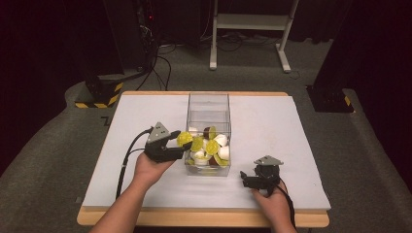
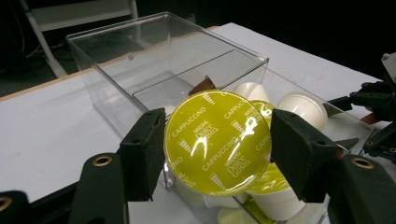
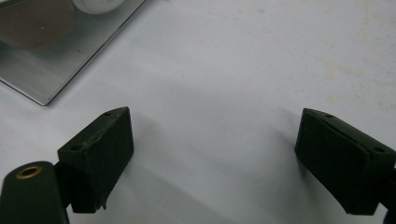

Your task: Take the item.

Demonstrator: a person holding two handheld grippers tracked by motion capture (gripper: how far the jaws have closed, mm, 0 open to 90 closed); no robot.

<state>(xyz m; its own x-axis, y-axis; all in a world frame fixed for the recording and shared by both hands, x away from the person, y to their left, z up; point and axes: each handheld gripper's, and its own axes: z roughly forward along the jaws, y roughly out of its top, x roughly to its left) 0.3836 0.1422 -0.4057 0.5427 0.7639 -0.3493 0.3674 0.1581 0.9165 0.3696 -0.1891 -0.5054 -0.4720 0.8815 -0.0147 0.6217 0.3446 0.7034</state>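
Above clear plastic box [image 2: 116,70], round foil-lidded glossy yellow capsule [image 2: 217,142]

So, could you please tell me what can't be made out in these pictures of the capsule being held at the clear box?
- Left gripper view: the body of the yellow capsule is hidden behind its own lid.
- High view: lid print too small to read; how many capsules lie in the clear box is unclear, since they overlap.
- Right gripper view: the box corner is cut off by the edge; the brown thing inside is blurred.
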